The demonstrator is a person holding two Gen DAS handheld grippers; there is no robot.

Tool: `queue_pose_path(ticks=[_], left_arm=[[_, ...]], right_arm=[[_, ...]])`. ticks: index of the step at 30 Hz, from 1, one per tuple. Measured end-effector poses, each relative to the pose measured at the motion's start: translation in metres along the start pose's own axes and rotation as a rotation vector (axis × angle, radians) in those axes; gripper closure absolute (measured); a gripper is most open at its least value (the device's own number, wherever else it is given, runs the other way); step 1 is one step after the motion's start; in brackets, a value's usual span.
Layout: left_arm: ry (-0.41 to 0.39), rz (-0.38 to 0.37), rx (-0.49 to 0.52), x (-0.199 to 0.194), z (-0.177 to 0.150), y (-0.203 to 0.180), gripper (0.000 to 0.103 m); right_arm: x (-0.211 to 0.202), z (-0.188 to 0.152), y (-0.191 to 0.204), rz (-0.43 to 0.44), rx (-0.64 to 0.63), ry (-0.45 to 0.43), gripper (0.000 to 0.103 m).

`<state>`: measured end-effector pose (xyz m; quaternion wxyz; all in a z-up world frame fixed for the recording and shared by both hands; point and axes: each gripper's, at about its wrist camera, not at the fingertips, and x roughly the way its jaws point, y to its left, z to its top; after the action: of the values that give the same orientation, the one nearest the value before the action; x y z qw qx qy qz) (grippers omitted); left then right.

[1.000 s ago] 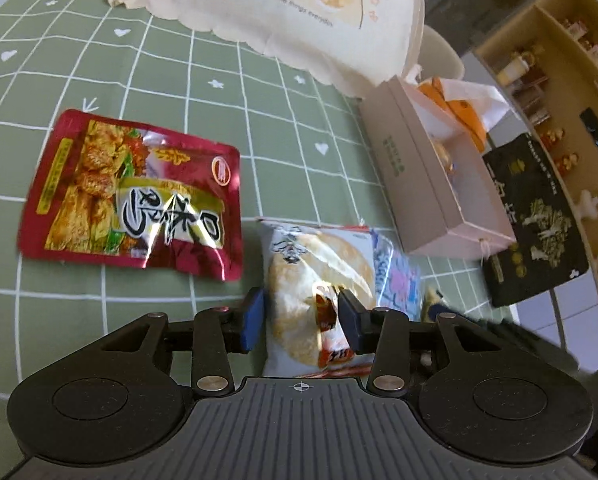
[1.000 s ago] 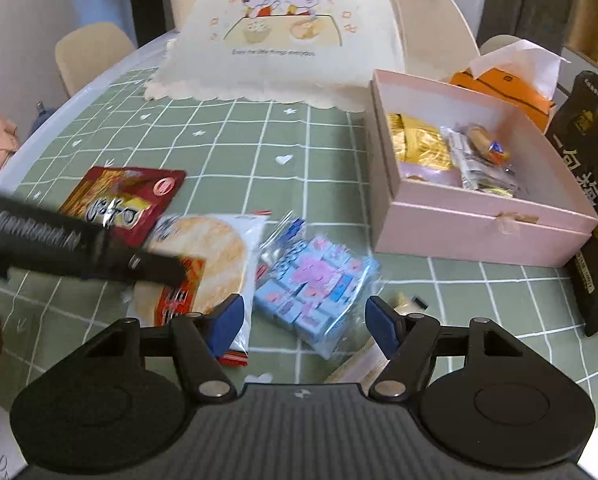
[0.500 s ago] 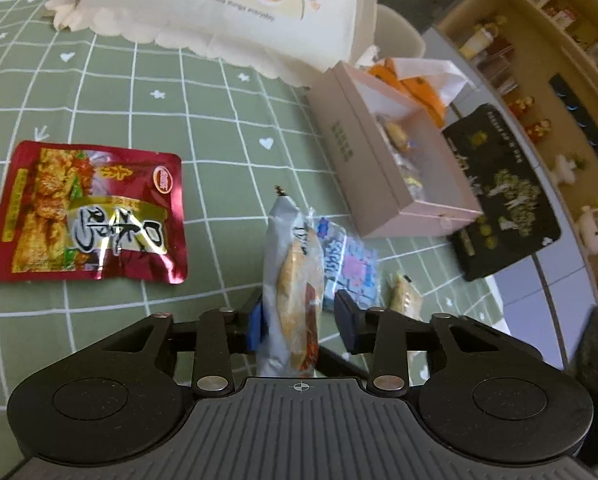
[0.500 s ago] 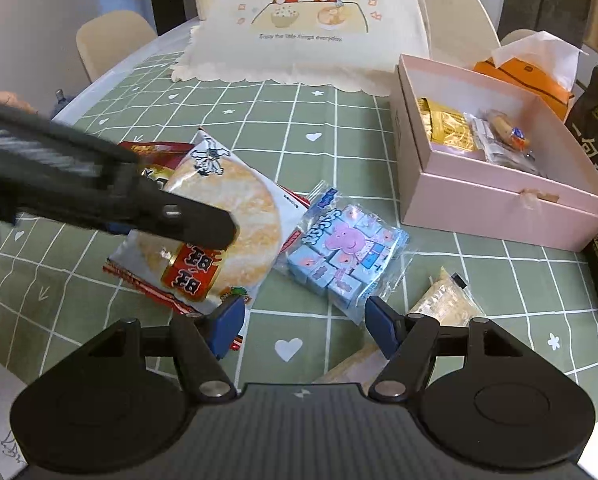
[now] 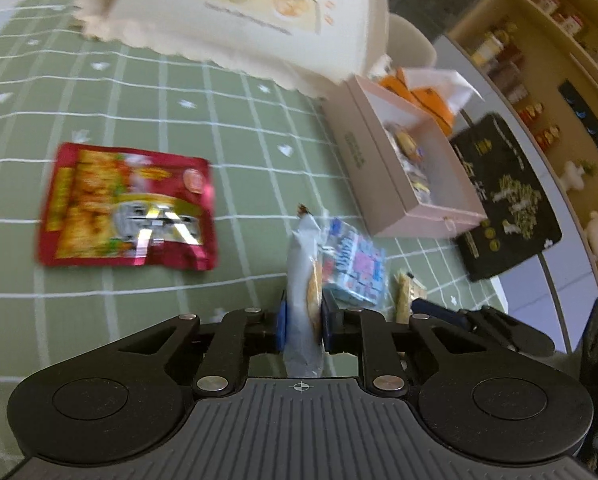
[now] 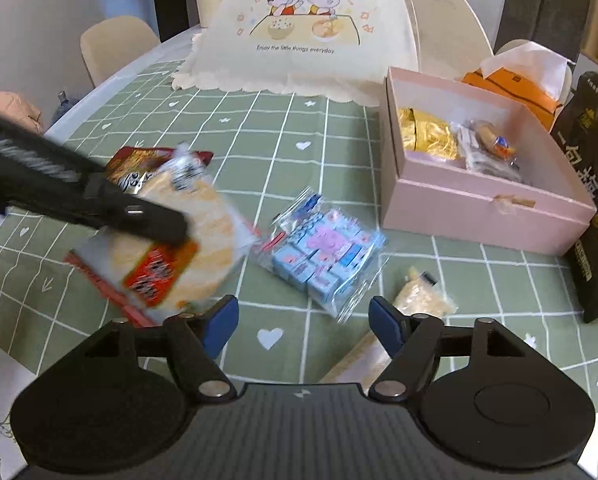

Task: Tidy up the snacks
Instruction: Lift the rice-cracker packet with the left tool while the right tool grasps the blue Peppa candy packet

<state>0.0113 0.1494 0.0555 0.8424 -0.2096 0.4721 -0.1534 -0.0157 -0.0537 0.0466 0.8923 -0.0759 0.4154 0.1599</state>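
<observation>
My left gripper is shut on a rice cracker packet, held edge-on above the green checked tablecloth; the right wrist view shows the packet lifted at the left with the left gripper's fingers across it. My right gripper is open and empty, low over the cloth. Ahead of it lie a blue candy bag and a small beige snack packet. A red snack pouch lies flat at the left. An open pink box holding several snacks stands at the right.
A cream food cover with a cartoon print stands at the back. An orange tissue box and a black bag sit beside the pink box. Chairs stand beyond the table's far edge. Shelves line the wall.
My left gripper closed on the rice cracker packet, lifted it off the cloth and turned it edge-on, moving toward the pink box. My right gripper stayed open and drew slightly nearer the candy bag.
</observation>
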Motion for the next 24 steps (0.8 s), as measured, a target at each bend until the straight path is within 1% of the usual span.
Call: queue_pose_path(ticks=[5,7,11,13,15,18,19,21,24], left_arm=[[-0.014,0.048,-0.041,-0.023,0.0,0.013,0.082],[-0.011,0.08,-0.021,-0.028,-0.001,0.01,0.082],[-0.001,0.128,0.024,-0.028,-0.004,0.003,0.082],[0.008,0.137,0.028,-0.027,-0.006,0.002,0.082],[0.016,0.145,0.029,-0.025,-0.008,0.001,0.082],[0.025,0.155,0.035,-0.023,-0.009,0.001,0.082],[0.026,0.158,0.04,-0.023,-0.008,0.0,0.082],[0.029,0.166,0.048,-0.022,-0.008,-0.001,0.082],[0.037,0.175,0.055,-0.021,-0.009,0.0,0.082]], right_arm=[[0.011,0.016,-0.01,-0.006,-0.002,-0.02,0.028],[0.02,0.024,-0.015,0.001,0.0,-0.024,0.026],[0.043,0.036,-0.027,0.02,0.026,0.024,0.026],[0.048,0.037,-0.028,0.038,0.058,0.043,0.023],[0.046,0.036,-0.021,0.066,0.067,0.062,0.021],[0.037,0.034,-0.01,0.152,0.041,0.07,0.02],[0.033,0.034,-0.007,0.165,0.028,0.061,0.02],[0.029,0.038,-0.003,0.138,-0.013,0.027,0.02],[0.034,0.045,-0.002,0.059,-0.078,-0.005,0.02]])
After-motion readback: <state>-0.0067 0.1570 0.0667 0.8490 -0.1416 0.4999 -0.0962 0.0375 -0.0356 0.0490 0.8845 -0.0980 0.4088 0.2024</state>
